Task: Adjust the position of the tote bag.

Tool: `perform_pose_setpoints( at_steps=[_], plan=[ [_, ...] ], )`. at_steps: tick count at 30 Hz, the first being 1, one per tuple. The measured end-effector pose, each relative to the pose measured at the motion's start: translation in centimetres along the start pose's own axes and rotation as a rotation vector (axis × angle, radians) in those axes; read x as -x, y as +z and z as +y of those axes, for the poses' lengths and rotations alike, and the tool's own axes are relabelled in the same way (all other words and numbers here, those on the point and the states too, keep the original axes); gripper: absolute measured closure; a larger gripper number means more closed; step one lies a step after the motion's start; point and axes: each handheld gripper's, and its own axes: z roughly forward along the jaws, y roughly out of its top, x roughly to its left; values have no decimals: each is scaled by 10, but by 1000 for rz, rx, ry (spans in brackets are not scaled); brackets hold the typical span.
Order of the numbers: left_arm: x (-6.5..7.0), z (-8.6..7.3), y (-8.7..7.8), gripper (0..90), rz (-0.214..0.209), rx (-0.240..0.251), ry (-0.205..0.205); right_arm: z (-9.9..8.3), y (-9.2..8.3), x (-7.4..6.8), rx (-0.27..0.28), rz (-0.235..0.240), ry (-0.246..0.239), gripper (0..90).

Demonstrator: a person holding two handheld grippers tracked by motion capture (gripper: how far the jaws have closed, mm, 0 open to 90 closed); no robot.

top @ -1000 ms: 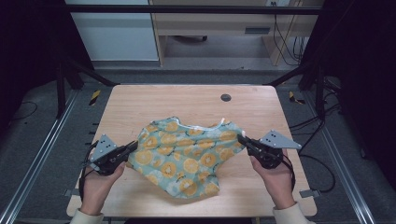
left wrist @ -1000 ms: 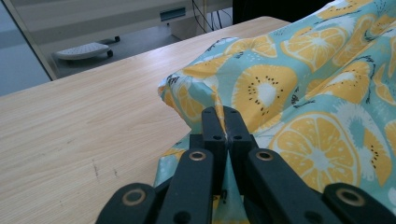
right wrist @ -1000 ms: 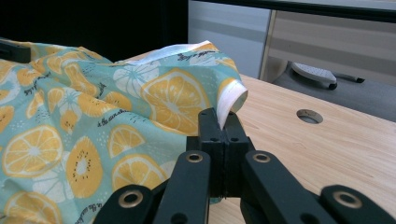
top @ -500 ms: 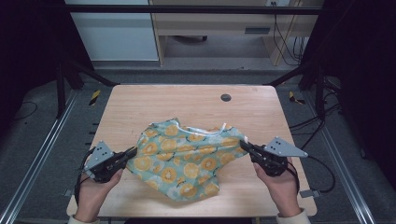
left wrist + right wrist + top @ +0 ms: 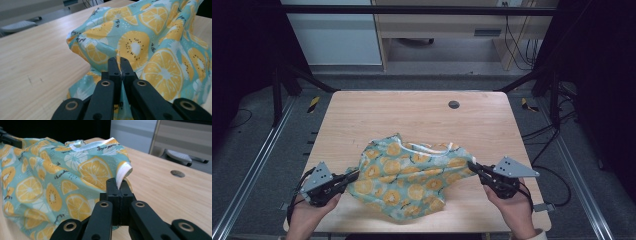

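I see a soft, matt cloth (image 5: pixel 412 175), thin and creased, printed with citrus slices and edged in smooth white tape. The worktop (image 5: pixel 412 115) under it looks like pale wood, smooth with fine grain. My jaws are matt black plastic.

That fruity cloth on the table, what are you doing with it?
A person is holding a cloth printed with orange and kiwi slices, using a handheld gripper in each hand. The left gripper has its jaws pinched shut on the cloth's left edge, and the right gripper has its jaws pinched shut on the right edge, by the white trim. The cloth is stretched between them across the near part of the wooden table, rumpled and partly raised rather than lying flat.
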Motion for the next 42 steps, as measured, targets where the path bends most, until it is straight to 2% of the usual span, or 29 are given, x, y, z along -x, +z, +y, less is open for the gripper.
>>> perform_pose_setpoints(
  at_steps=[11, 13, 17, 21, 26, 32, 37, 42],
  plan=[
    [9, -7, 2, 900, -65, -80, 65, -16, -2, -1, -43, 43, -4, 900],
    [10, -10, 5, 900, -62, -117, 87, -20, -2, -2, -59, 64, -12, 900],
    [12, -13, 11, 900, -63, -170, 136, -26, 1, -4, -122, 88, -73, 900],
    [15, -19, 19, 900, -67, -237, 173, -31, 5, -6, -164, 113, -96, 900],
    [17, -25, 30, 900, -78, -313, 198, -35, 9, -7, -207, 139, -126, 900],
    [18, -29, 40, 900, -64, -384, 243, -41, 16, -6, -259, 153, -143, 900],
    [15, -32, 47, 900, -62, -432, 264, -47, 24, -6, -312, 163, -155, 900],
    [12, -34, 55, 897, -38, -457, 266, -51, 33, -7, -369, 164, -165, 900]
  ],
)
